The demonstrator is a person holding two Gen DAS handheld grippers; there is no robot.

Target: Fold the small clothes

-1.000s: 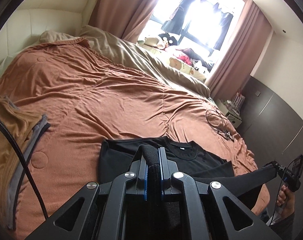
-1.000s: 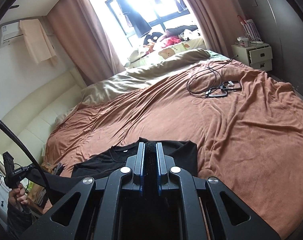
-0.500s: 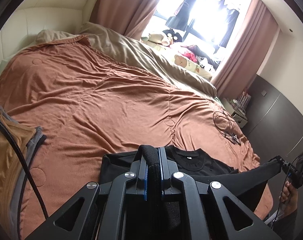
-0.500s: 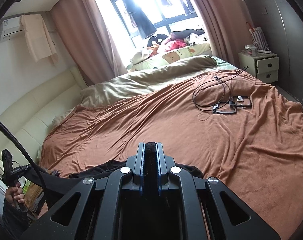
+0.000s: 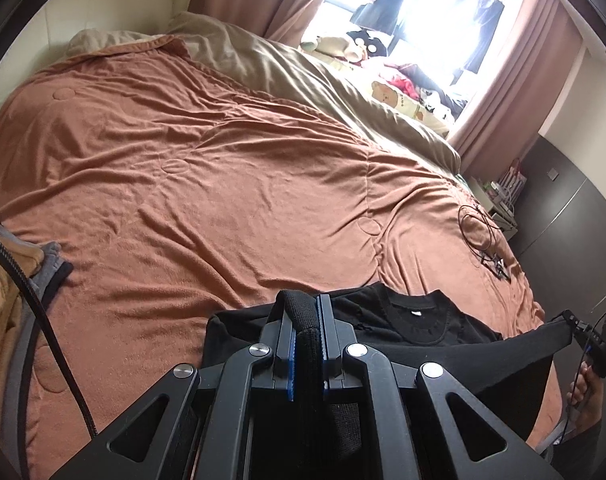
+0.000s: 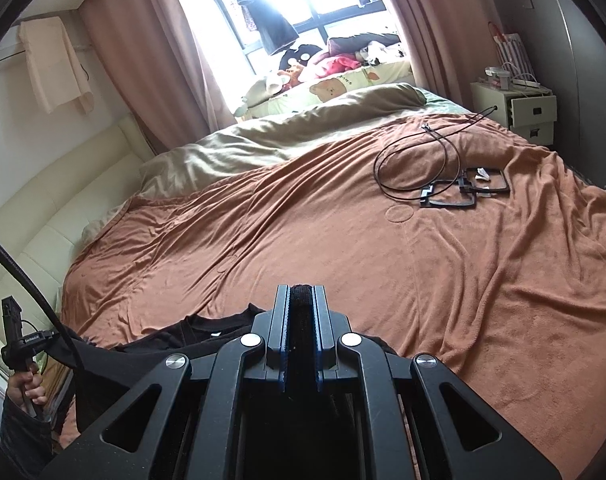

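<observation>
While both grippers pinch its hem, the limp black cotton T-shirt [image 5: 419,320] sags light over the rust-brown bed blanket [image 5: 223,184].
Left gripper [image 5: 305,322] and right gripper [image 6: 301,312] are each clamped on a hem corner at lower centre; these corners suit the soft, draping cloth.

Bedspread [image 5: 231,184] lies open; cables [image 6: 443,176] clutter far right.

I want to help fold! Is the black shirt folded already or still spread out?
Still spread out: the black shirt lies open, collar showing, its edge stretched between both hand-held grippers.

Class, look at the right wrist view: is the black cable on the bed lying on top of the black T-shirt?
No. The black cable lies far off on the brown blanket, apart from the black T-shirt.
</observation>
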